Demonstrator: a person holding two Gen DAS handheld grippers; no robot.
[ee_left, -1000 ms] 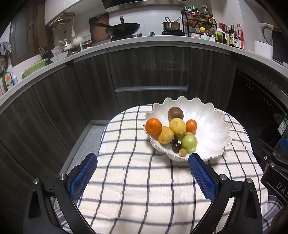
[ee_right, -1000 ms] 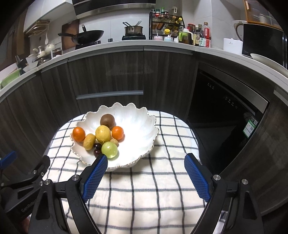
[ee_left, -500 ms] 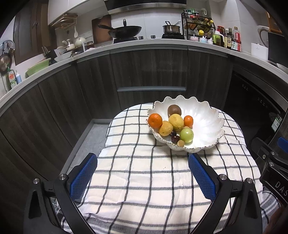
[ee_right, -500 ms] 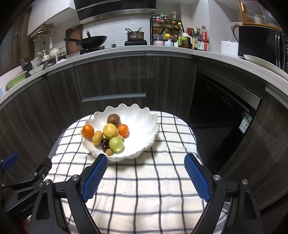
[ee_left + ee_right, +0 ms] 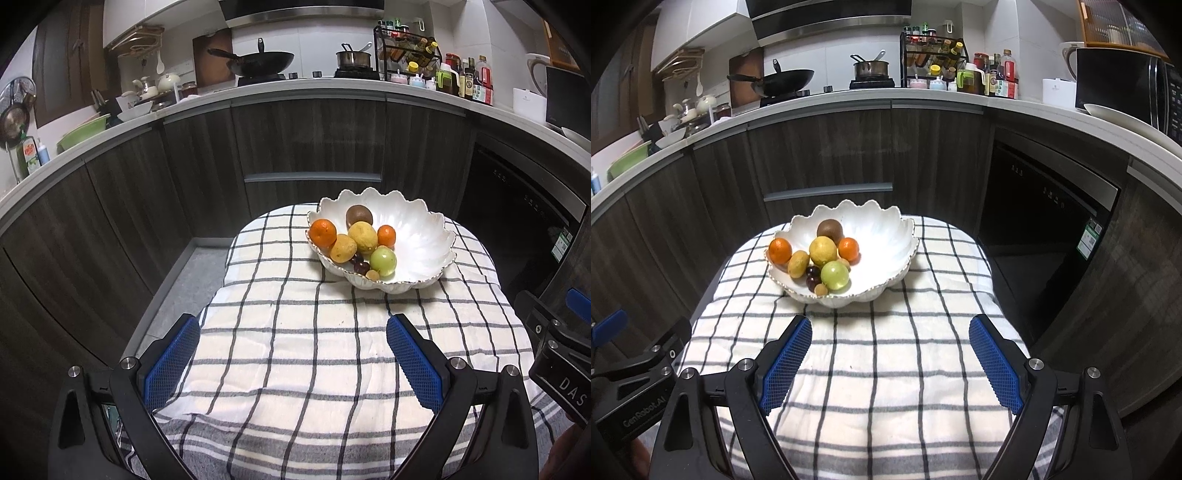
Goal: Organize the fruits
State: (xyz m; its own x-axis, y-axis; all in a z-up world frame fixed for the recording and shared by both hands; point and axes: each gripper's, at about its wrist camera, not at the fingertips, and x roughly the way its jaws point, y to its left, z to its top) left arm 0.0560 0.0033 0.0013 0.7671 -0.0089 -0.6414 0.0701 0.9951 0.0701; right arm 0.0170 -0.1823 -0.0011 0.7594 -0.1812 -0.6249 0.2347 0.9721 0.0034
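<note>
A white scalloped bowl stands at the far end of a checked cloth. It holds two oranges, a kiwi, a yellow lemon, a green fruit, a yellow-orange fruit and small dark grapes. My left gripper is open and empty, well short of the bowl. My right gripper is open and empty, just short of the bowl.
Dark wood cabinets and a curved counter with a wok, a pot and a spice rack lie behind. A dishwasher front is to the right. The floor drops off left of the cloth.
Both grippers have drawn back from the bowl and risen, so the bowl looks smaller and farther. Both stay open and empty. The fruit has not moved.
</note>
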